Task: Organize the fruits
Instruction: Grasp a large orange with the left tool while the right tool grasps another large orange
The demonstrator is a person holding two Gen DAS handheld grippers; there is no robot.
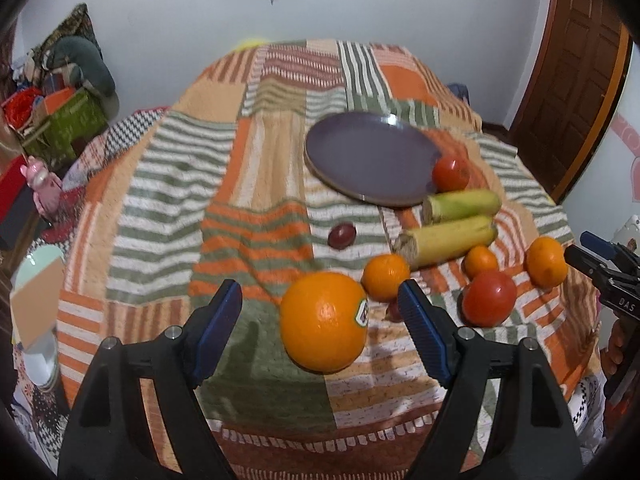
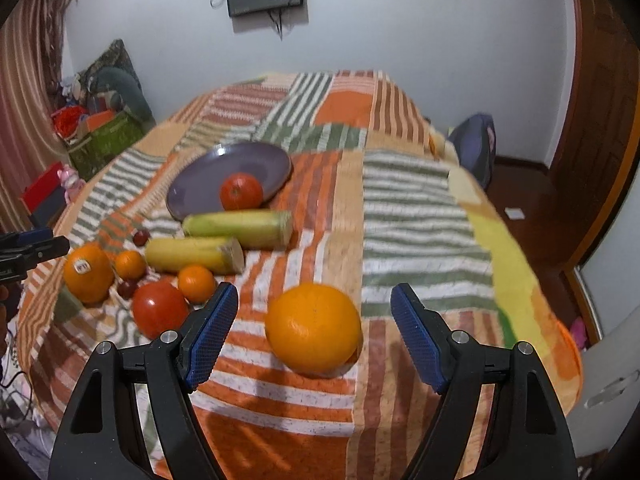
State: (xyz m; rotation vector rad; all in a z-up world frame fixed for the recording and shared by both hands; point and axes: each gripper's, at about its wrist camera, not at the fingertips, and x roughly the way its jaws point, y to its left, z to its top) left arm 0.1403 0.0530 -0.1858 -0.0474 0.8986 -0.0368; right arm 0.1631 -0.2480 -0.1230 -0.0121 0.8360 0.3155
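We hold both grippers apart, the left gripper point(image 1: 320, 312) framing the stickered orange point(image 1: 323, 322), the right gripper point(image 2: 314, 320) framing another orange point(image 2: 313, 328); closing off-centre could roll either across the blanket point(image 2: 420, 208).

The left gripper point(image 1: 320, 312) points steeply downward, its 2 blue-padded fingers point(image 1: 218, 332) spread wide with clear gaps on both sides of what lies between them; the pads press on nothing. The right gripper point(image 2: 314, 320) is angled down the same way, its 2 fingers point(image 2: 210, 332) likewise parted and touching nothing. Each gripper's tip shows at the edge of the other's view.
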